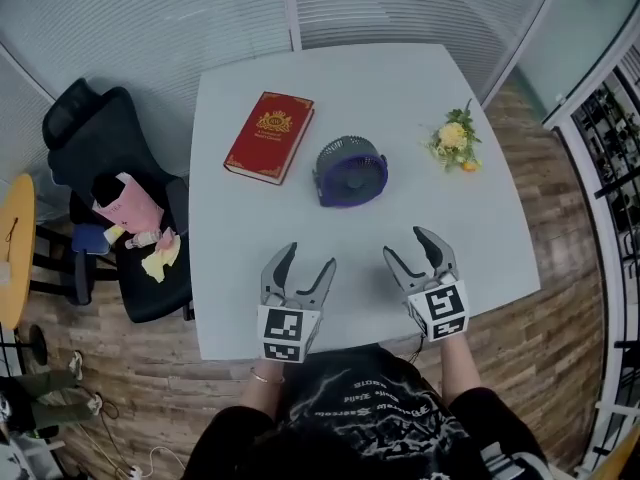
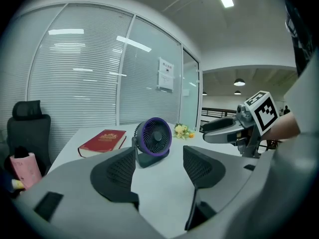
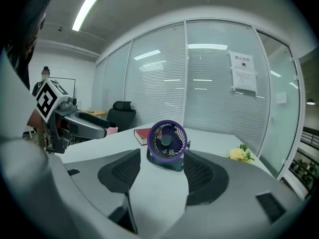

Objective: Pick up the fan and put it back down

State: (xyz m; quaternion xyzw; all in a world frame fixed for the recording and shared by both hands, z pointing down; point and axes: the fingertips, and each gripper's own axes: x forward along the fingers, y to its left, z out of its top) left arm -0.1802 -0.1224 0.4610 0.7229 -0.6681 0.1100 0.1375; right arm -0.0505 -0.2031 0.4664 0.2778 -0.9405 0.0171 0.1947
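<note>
fan (image 1: pixel 351 171) upright mid-bench (image 1: pixel 480 248), untouched | your L gripper (image 1: pixel 297 276) & R gripper (image 1: pixel 420 254) both spread wide, empty, near edge | aimed at fan, prob. lining up reach

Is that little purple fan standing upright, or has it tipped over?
Upright. The fan rests on its base on the table, with its round grille raised above the base in both gripper views.

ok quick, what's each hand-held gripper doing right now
Left hand-held gripper: open, holding nothing.
Right hand-held gripper: open, holding nothing.
</note>
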